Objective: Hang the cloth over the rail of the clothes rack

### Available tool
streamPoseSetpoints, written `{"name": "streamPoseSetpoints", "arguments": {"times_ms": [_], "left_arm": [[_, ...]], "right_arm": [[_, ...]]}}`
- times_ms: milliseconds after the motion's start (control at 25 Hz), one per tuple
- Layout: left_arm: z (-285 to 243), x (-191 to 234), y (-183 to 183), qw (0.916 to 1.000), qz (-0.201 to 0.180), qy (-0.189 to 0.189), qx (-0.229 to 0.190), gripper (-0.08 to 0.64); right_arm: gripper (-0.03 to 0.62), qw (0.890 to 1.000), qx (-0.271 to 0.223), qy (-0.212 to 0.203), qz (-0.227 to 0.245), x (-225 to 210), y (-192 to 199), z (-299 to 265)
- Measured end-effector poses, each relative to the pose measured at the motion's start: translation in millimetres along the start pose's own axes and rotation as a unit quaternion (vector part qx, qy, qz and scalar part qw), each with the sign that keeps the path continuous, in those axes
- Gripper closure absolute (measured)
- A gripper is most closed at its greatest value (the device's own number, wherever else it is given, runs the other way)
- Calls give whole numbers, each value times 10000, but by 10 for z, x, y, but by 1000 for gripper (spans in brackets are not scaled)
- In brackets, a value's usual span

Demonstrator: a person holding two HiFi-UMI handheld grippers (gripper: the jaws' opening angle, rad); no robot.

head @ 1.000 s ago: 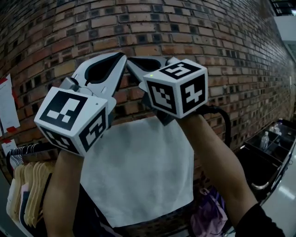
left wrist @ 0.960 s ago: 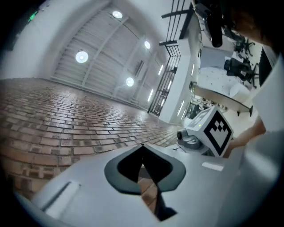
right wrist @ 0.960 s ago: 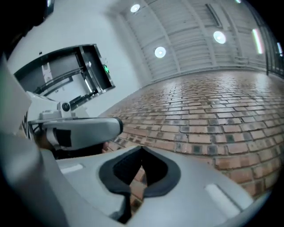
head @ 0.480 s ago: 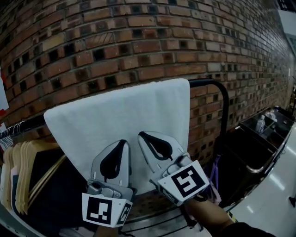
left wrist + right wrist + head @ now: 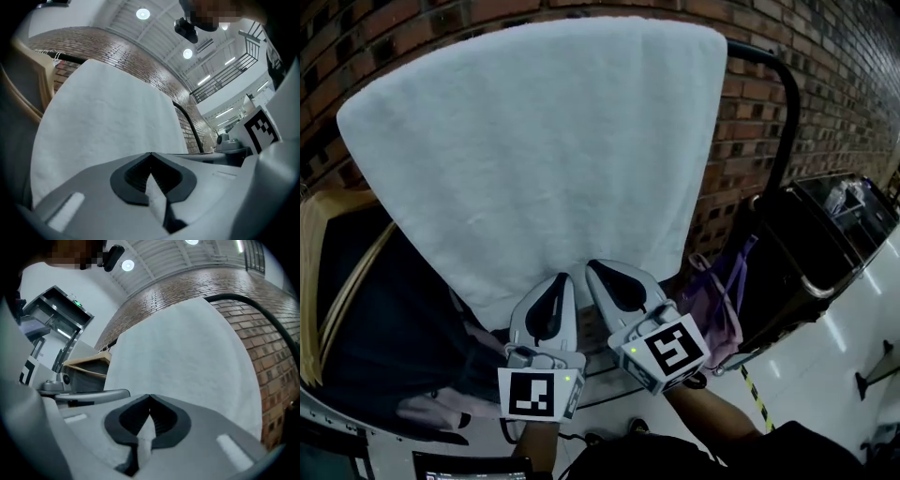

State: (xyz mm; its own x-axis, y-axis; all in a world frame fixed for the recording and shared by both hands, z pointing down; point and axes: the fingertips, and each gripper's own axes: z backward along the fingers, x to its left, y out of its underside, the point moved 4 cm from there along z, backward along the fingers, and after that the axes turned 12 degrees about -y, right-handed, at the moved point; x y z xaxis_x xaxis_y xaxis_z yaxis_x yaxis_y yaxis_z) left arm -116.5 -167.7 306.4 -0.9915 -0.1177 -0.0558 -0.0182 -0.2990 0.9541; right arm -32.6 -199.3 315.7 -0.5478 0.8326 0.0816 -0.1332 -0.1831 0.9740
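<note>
nearest us, below the rail, our left tongs [image 5: 565,278] and right tongs [image 5: 591,267] sit side by side. each is clamped shut on the bottom edge of the white cloth [image 5: 544,141], with a fold pinched between its jaws. the cloth rises from there, spread wide, and its top lies over the black rail [image 5: 780,122]. wooden hangers [image 5: 313,262] sit along the rail's left part. a purple bag [image 5: 722,300] shows below the rail's right bend. behind the rail stands the brick wall [image 5: 825,56].
</note>
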Motion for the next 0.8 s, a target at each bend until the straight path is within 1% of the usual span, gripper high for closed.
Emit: {"name": "streamPoseSetpoints", "arguments": {"times_ms": [80, 200, 360, 440, 560, 720, 800], "left_arm": [[7, -1, 96, 10000, -13, -44, 39, 552], [24, -16, 181, 9999, -57, -90, 68, 552], [52, -73, 256, 9996, 35, 8, 266, 552], [60, -88, 279, 9995, 51, 46, 301, 552], [64, -107, 301, 9994, 9, 71, 347, 552], [44, -142, 313, 9990, -146, 141, 395, 552], [8, -167, 300, 9991, -122, 178, 357, 552]], "right_arm": [[588, 10000, 61, 21, -53, 32, 82, 14], [588, 9999, 152, 33, 25, 73, 150, 23], [588, 9997, 234, 19, 0, 119, 195, 20], [588, 9997, 249, 30, 4, 129, 208, 19], [588, 9997, 241, 42, -42, 126, 214, 27], [588, 9996, 235, 32, -139, 116, 208, 35], [588, 9997, 217, 68, -98, 92, 190, 38]]}}
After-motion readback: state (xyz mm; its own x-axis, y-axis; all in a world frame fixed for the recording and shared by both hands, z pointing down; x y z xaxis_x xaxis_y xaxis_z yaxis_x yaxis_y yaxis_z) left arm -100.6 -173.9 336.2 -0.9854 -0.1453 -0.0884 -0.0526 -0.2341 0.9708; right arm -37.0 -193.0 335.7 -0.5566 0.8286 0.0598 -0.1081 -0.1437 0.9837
